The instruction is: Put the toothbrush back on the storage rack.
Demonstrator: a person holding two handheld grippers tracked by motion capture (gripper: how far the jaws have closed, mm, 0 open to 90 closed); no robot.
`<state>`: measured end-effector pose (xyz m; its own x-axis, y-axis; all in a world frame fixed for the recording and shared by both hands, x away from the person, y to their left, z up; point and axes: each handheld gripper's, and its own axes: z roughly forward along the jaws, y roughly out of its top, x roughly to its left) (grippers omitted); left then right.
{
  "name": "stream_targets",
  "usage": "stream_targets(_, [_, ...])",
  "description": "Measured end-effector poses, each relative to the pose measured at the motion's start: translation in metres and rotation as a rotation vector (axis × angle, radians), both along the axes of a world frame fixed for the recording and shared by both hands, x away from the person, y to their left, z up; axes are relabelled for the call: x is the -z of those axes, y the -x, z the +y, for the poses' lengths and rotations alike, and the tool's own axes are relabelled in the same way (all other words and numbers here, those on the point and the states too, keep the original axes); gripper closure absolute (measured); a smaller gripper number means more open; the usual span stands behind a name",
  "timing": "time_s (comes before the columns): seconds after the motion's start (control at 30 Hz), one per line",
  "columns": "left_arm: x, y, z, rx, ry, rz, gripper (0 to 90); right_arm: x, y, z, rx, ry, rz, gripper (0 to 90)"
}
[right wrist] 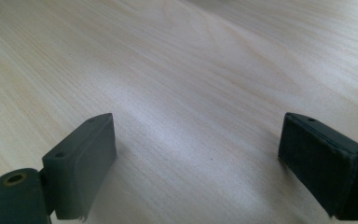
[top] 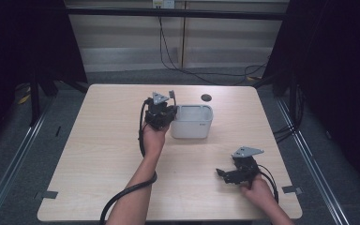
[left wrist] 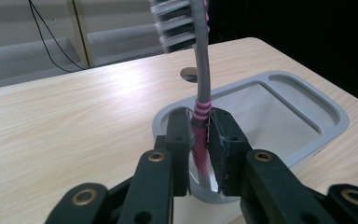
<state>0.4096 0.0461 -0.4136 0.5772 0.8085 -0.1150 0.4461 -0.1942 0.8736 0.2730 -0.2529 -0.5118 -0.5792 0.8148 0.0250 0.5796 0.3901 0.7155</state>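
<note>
Left gripper of mine is pinching a toothbrush by the pink ribbed part of its grey handle, jaws pressed against it from both sides, bristle head up at twelve o'clock in the left gripper view. Below and beyond the jaws sits the grey bin, its open mouth running off toward three o'clock; the handle's lower end looks to hang just over the near corner of its rim, though I cannot tell whether it has dipped inside. From the high view, my left gripper stands right beside the bin at its nine o'clock edge, near the middle of the table.

My right gripper rests toward five o'clock on the table, well apart from the bin, jaws spread wide with nothing but bare wood between them.

As I judge it, the pick-up is done and the carry nearly so. What is left is to bring the brush over the opening and let it go into the bin.
</note>
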Motion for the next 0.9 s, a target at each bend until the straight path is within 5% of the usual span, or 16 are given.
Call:
stream_targets(0.63, [0.002, 0.004, 0.000, 0.010, -0.008, 0.013, 77.6, 0.000, 0.000, 0.000, 0.000, 0.000, 0.000, 10.5])
stream_targets(0.9, [0.002, 0.006, 0.007, -0.001, -0.050, -0.003, 60.7, 0.000, 0.000, 0.000, -0.001, 0.001, 0.000, 10.5])
